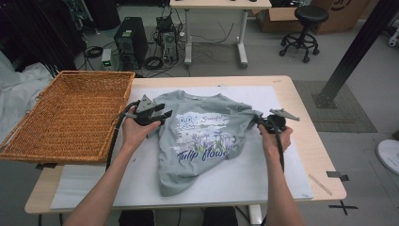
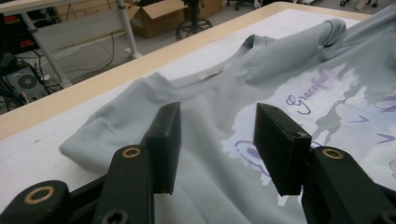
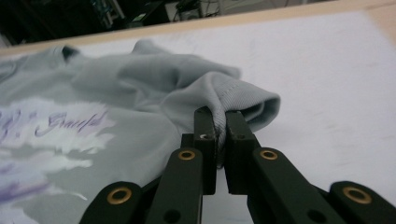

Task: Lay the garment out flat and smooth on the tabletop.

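White matting on the wooden table (image 1: 301, 106) carries the grey printed T-shirt (image 1: 202, 141), its three-o'clock sleeve (image 3: 243, 100) pinched by the right gripper (image 3: 221, 128), while the left gripper (image 2: 217, 140) gapes above its nine-o'clock shoulder.

Grey-green T-shirt (image 1: 202, 141), purple flower print up, lying rumpled on white table mat, sleeve bunched.

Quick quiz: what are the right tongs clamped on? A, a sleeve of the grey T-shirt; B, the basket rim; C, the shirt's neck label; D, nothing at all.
A: in the right gripper view the right tongs pinch a fold of the sleeve of the T-shirt.
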